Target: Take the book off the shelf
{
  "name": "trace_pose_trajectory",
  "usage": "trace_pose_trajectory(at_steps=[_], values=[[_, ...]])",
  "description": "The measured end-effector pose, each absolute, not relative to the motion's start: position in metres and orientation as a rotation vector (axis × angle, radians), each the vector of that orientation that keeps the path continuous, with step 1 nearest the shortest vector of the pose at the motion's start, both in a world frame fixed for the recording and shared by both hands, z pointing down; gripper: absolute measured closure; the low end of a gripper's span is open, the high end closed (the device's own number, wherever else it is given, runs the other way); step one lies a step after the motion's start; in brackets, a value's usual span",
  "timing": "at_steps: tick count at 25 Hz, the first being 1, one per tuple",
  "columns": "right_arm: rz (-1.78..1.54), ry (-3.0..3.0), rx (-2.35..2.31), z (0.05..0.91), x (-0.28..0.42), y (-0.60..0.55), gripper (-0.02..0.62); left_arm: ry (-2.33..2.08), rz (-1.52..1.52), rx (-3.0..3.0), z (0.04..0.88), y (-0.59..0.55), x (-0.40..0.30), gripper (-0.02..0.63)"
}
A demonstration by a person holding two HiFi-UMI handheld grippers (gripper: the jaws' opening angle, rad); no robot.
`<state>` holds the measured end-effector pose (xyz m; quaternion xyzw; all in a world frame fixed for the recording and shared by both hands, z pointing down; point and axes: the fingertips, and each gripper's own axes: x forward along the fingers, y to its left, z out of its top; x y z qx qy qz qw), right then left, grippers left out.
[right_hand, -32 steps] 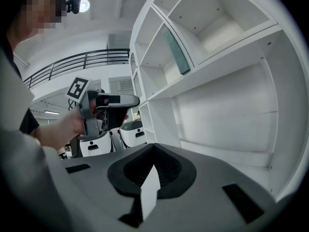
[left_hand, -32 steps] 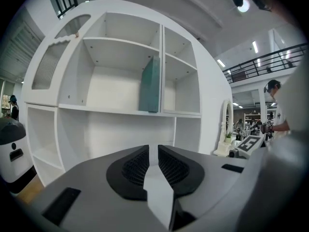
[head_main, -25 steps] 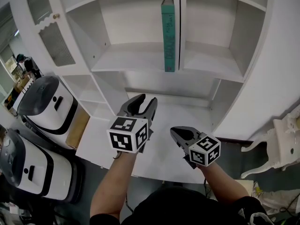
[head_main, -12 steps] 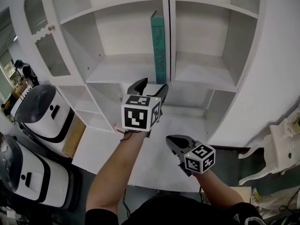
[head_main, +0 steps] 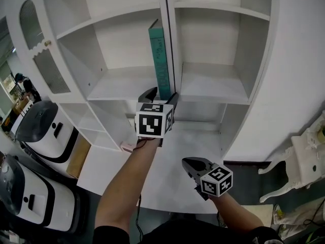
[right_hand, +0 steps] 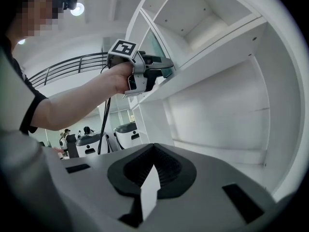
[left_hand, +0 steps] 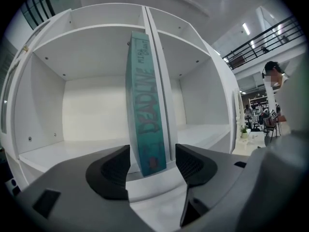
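Since the earlier frame the left tongs [head_main: 161, 95] have been raised from above the white tabletop [head_main: 175, 151] to the front edge of the white wooden shelf [head_main: 122, 83], and their jaws have been spread wide. The tall, slim teal hardback book [head_main: 159, 60] is stood upright on that shelf against the centre divider, its lower spine framed by the open jaws, apparently just ahead of their tips. It is judged stiff, fairly light and smooth; the lower spine is best pinched across its thickness. The left forearm is stretched forward and up. The right tongs [head_main: 195, 165] are held low and closed.
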<state>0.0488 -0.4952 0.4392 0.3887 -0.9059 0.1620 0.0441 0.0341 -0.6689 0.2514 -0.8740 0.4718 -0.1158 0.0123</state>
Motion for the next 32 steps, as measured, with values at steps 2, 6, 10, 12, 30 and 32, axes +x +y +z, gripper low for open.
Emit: trace_pose_trajectory(at_steps=[2,6,10,12,30,32], values=[[0.511,-2.758,1.209,0.443,0.056,-0.494,0.583,1.478,-0.365,-2.734,0.256,-0.673,0.036,0.319],[0.519,-2.747,1.243,0.444,0.066,-0.493,0.583,1.467,-0.348,-2.746,0.257,-0.675,0.038,0.321],[0.524,-2.743,1.25,0.446,0.068,-0.488,0.583,1.477,-0.327,-2.758,0.257,-0.672,0.034,0.368],[0.522,-2.747,1.246,0.446,0.065,-0.485,0.583,1.479,-0.317,-2.762,0.257,-0.668,0.03,0.411],[0.577,-2.722,1.293,0.458,0.068,-0.487,0.583,1.502,-0.381,-2.687,0.244,-0.67,0.019,0.327],[0.584,-2.711,1.307,0.46,0.072,-0.487,0.583,1.511,-0.403,-2.666,0.245,-0.673,0.019,0.337]])
